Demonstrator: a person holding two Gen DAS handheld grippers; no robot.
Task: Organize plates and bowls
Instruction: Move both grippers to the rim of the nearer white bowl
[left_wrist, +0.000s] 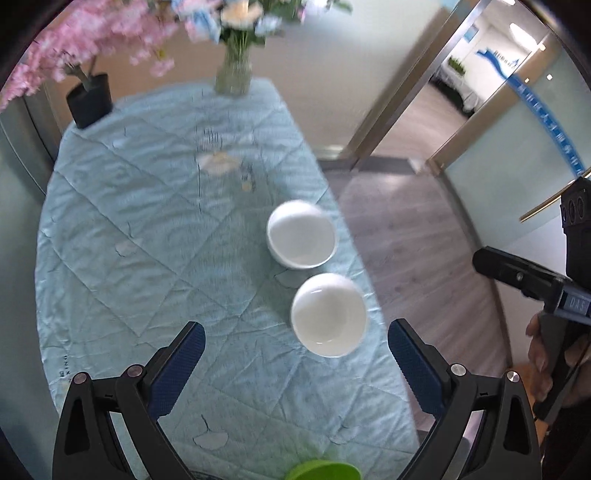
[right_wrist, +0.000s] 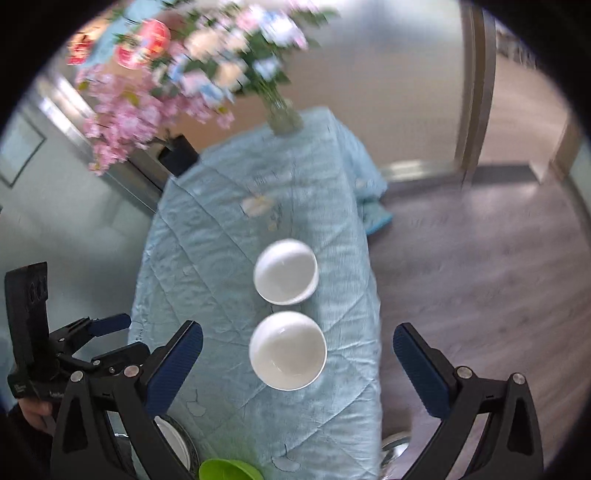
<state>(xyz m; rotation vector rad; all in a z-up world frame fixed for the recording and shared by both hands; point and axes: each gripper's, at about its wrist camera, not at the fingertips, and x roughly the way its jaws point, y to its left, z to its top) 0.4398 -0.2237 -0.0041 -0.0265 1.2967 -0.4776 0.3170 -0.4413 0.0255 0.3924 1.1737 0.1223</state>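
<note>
Hovering above a long desk covered with a pale blue quilted cloth, the left tool has its two blue-padded fingers spread wide, and nothing is between them. The right tool is also spread wide and holds nothing; in its own view the nearer white bowl lies on the cloth under the gap, not touched by the pads. Two white bowls stand upright and empty on the right part of the desk, one behind the other and just beside each other; the farther bowl is a little more toward the middle of the desk. At the near edge a green bowl shows only partly, and to its left, behind the right tool's finger, there is a plate with a dark rim, mostly hidden. At the far end of the desk a glass vase with mixed flowers stands, and near the far left corner a black pot with pink blossoms. In the left wrist view the right tool's black body and the hand that holds it appear at the right edge. Both views are somewhat blurred.
</note>
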